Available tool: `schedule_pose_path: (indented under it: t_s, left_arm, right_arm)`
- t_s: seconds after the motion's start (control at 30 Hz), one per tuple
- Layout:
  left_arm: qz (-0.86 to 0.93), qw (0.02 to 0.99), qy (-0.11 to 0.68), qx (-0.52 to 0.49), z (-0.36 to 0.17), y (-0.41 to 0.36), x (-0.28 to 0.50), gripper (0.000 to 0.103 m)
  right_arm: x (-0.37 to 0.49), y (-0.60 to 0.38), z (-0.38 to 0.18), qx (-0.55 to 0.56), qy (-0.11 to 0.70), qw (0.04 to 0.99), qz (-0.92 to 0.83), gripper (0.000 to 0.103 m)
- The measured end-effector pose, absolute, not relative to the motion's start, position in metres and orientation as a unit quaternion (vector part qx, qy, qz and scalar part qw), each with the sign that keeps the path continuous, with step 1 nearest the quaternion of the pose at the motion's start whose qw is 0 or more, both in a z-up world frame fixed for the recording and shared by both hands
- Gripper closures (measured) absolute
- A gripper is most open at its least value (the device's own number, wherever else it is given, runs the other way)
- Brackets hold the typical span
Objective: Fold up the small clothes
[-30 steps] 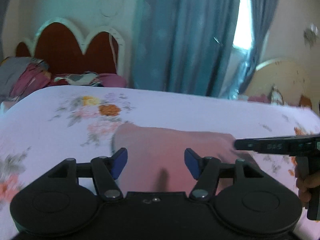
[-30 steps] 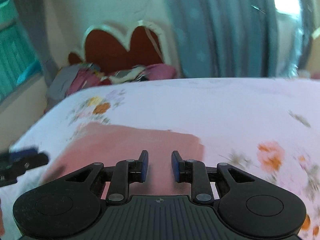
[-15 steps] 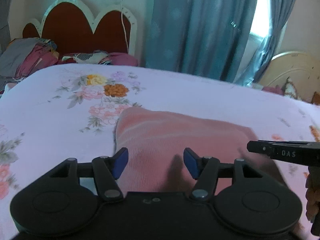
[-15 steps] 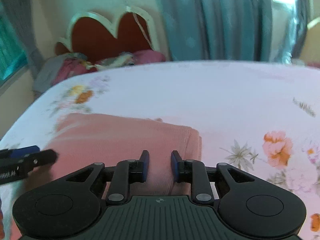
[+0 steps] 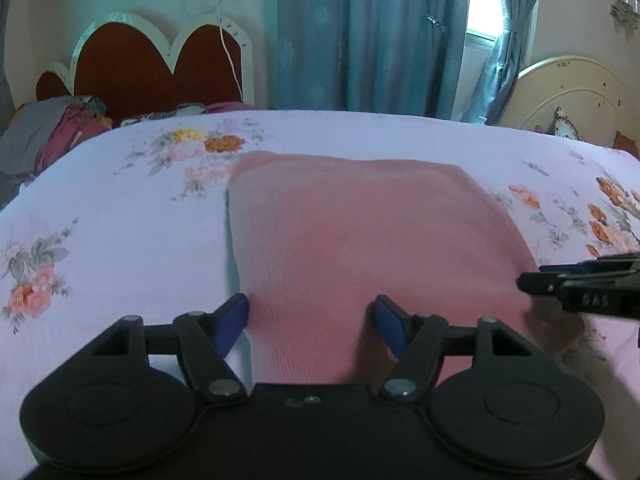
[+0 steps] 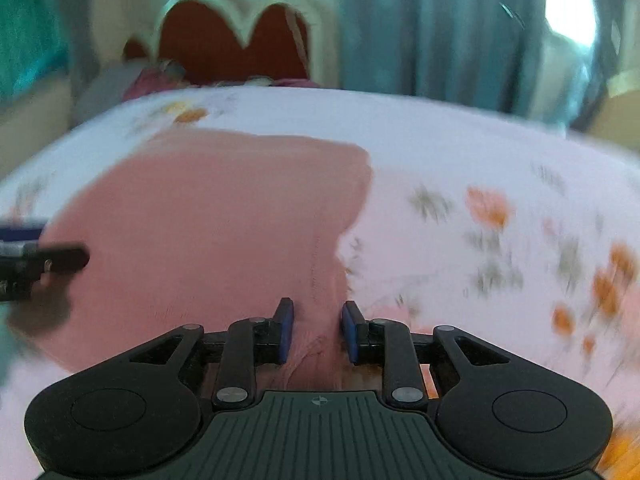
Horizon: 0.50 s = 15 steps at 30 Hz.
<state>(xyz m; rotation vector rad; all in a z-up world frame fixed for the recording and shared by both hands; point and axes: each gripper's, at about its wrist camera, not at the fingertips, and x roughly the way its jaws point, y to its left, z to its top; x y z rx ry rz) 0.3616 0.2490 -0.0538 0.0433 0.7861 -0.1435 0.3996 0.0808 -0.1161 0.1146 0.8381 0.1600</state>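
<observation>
A pink ribbed garment lies flat on the floral bed sheet. My left gripper is open, its blue pads astride the garment's near left corner, low over it. My right gripper is open a narrow way, its pads either side of the garment's near right edge, where the cloth bunches up between them. The view is motion-blurred. Each gripper's tip shows in the other's view: the right one at the garment's right edge, the left one at its left.
A red scalloped headboard with a pile of clothes stands at the far left. Blue curtains hang behind the bed. A cream headboard stands at the far right. The sheet spreads wide on both sides of the garment.
Both grippers have dropped and moved forward to the garment's near edge. The right gripper's jaws have opened a little wider and now straddle bunched cloth.
</observation>
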Motion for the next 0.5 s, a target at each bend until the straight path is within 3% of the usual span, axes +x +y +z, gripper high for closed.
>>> schedule_pose_path:
  t_s: [0.3, 0.5]
  left_arm:
    - [-0.067, 0.909, 0.411, 0.003, -0.059, 0.252, 0.352, 0.032]
    - [-0.052, 0.905, 0.421, 0.001, -0.059, 0.248, 0.35, 0.009]
  right_arm:
    - [0.375, 0.075, -0.123, 0.094, 0.42, 0.901, 0.053, 0.078]
    - [0.377, 0.076, -0.122, 0.089, 0.419, 0.902, 0.046, 0.076]
